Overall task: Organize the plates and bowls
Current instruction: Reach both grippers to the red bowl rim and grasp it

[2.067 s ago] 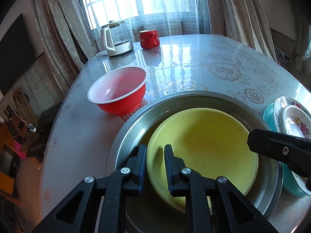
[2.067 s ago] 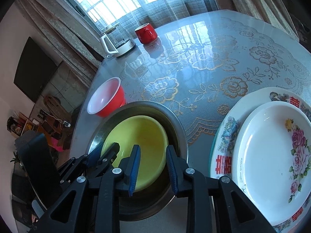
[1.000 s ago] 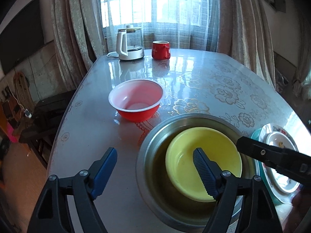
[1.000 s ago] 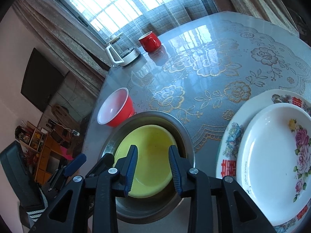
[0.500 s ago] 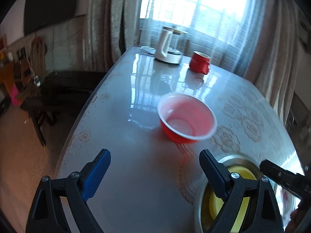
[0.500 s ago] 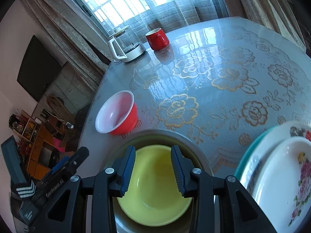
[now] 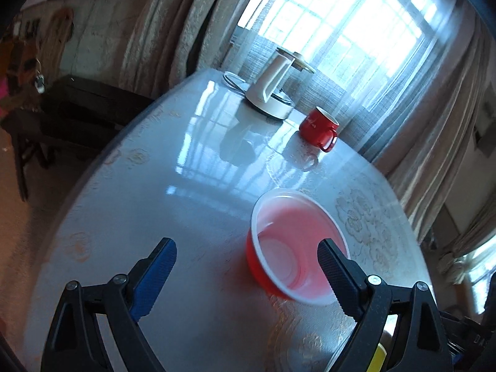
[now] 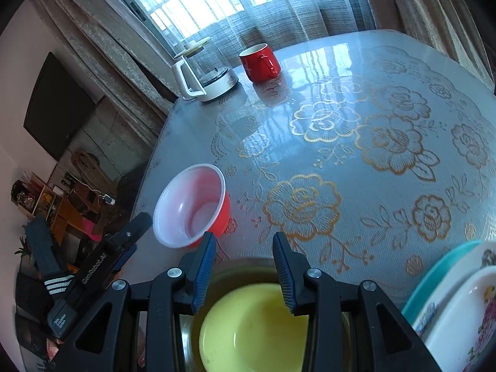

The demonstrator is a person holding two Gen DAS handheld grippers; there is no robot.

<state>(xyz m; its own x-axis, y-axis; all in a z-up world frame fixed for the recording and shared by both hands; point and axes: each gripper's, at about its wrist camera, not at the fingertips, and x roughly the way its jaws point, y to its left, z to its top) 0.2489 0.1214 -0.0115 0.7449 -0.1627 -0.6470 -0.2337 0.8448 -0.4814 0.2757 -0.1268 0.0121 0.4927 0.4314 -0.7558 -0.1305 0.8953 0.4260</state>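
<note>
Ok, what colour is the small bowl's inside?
Pale pink-white; the bowl is red outside. Right wrist view.

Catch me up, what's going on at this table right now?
A person with two handheld grippers is sorting dishes. The left gripper, open wide and holding nothing, is lined up on the red bowl, with no contact visible. The right gripper, partly open and empty, hovers over the yellow bowl, which sits inside the metal basin. Stacked plates wait to its right.
</note>
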